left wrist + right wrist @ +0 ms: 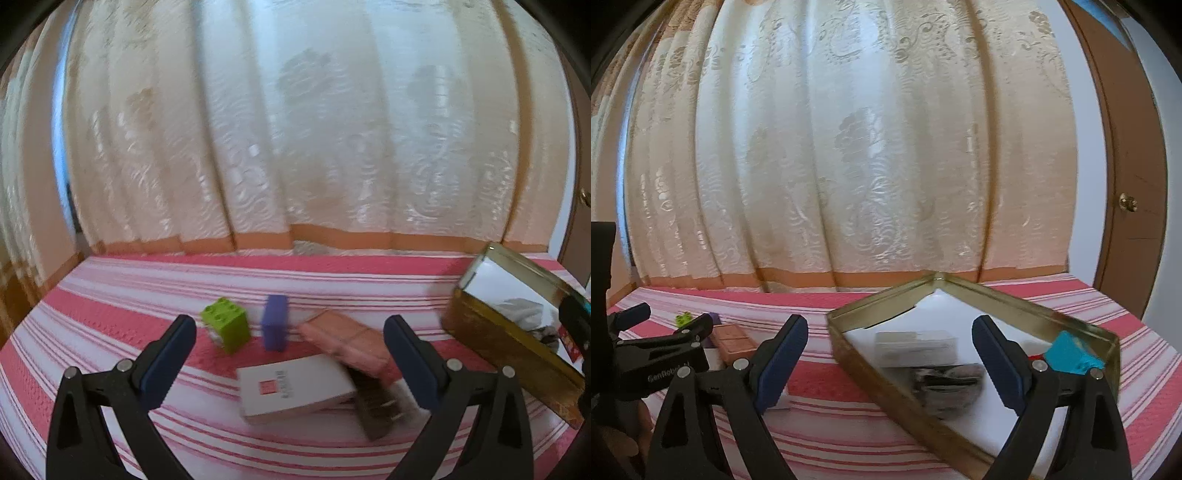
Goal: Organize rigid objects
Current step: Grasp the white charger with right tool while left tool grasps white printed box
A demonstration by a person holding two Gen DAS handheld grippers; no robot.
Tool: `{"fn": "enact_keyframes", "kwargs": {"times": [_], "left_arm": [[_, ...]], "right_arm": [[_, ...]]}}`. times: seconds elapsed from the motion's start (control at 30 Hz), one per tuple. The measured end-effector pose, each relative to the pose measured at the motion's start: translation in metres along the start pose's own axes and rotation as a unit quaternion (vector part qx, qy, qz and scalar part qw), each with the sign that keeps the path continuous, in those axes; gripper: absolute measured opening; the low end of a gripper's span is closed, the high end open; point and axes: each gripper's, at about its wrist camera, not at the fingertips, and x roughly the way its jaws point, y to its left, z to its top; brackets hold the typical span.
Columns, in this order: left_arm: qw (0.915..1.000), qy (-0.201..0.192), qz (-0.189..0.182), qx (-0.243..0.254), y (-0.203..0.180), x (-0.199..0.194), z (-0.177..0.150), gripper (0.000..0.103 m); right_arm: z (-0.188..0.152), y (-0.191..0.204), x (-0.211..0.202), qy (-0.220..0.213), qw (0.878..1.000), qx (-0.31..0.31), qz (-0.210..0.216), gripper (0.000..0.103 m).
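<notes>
On the red-and-white striped cover, in the left wrist view, lie a green toy brick (226, 325), a purple block (275, 322), a pink box (347, 343), a white box (291, 387) and a dark plug-like piece (376, 406). My left gripper (290, 321) hangs open just short of them, holding nothing. A gold tin (509, 343) stands to the right. In the right wrist view my right gripper (890, 325) is open over the near rim of the gold tin (886, 387). In the tin are a white box (912, 343), a dark item (945, 380) and a turquoise piece (1071, 350).
A cream patterned curtain (849, 166) hangs along the far edge of the cover. A brown door (1126, 184) with a knob stands at the right. My left gripper (670, 315) shows at the left of the right wrist view, near the pink box (733, 341).
</notes>
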Motion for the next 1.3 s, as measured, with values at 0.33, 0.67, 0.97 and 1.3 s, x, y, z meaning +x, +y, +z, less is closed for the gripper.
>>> {"fn": "enact_keyframes", "kwargs": {"times": [0.33,0.67,0.97,1.3], "left_arm": [[0.9992,0.03,0.017,-0.019,0.03,0.013,0.0,0.103],[0.9977,0.05,0.045,-0.013,0.05,0.021,0.0,0.103],[0.9969,0.067,0.04,0.001,0.053,0.027,-0.001,0.103],[0.9951,0.084,0.011,0.051,0.031,0.029,-0.006,0.103]], "right_arm": [[0.0,0.033,0.02,0.047,0.998,-0.02,0.036,0.092],[-0.009,0.07,0.051,0.142,0.984,-0.07,0.079,0.092],[-0.021,0.084,0.077,0.223,0.965,-0.092,0.099,0.092],[-0.027,0.074,0.085,0.256,0.955,-0.053,0.141,0.083]]}}
